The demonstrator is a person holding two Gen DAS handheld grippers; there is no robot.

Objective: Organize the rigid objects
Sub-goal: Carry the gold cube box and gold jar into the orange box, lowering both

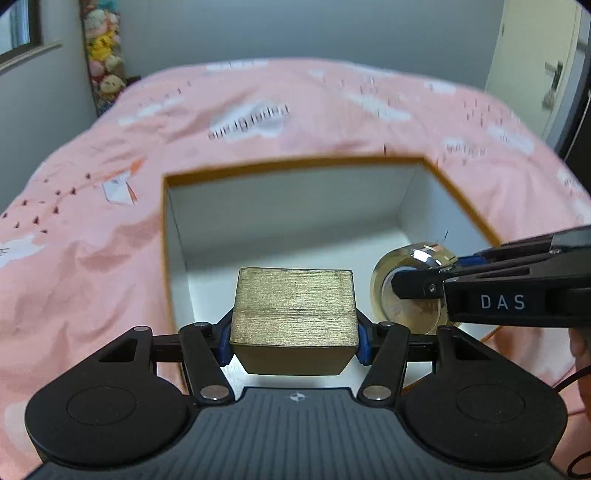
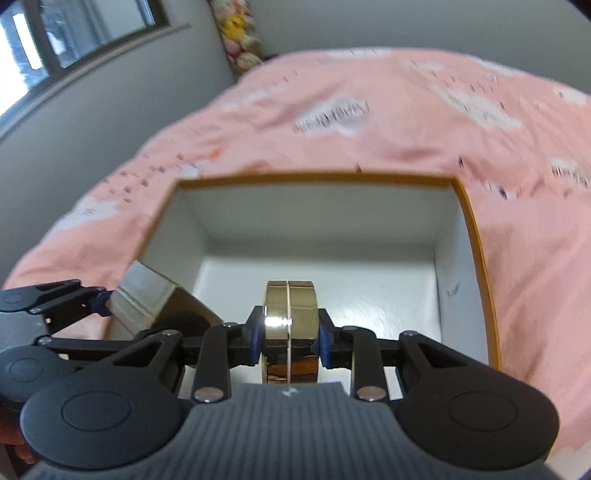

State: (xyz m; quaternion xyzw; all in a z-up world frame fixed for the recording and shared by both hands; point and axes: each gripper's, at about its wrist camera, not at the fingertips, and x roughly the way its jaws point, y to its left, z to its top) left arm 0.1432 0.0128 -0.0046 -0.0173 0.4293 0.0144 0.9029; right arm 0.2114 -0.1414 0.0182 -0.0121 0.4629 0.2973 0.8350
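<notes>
My left gripper (image 1: 293, 338) is shut on a brushed gold box (image 1: 295, 314), held over the near-left part of an open white carton with an orange rim (image 1: 295, 162). My right gripper (image 2: 288, 341) is shut on a round shiny gold case (image 2: 290, 328), gripped by its flat faces and held edge-up over the carton's white floor (image 2: 369, 295). In the left wrist view the round gold case (image 1: 410, 291) and the right gripper (image 1: 424, 284) come in from the right. In the right wrist view the gold box (image 2: 147, 291) and the left gripper (image 2: 99, 302) show at the left.
The carton sits on a bed with a pink cover (image 1: 258, 110) printed with white clouds. Grey walls, a window (image 2: 74, 33) and a hanging column of plush toys (image 1: 105, 55) lie beyond. A door (image 1: 535, 55) stands at the far right. A person's hand (image 1: 581, 354) shows at the right edge.
</notes>
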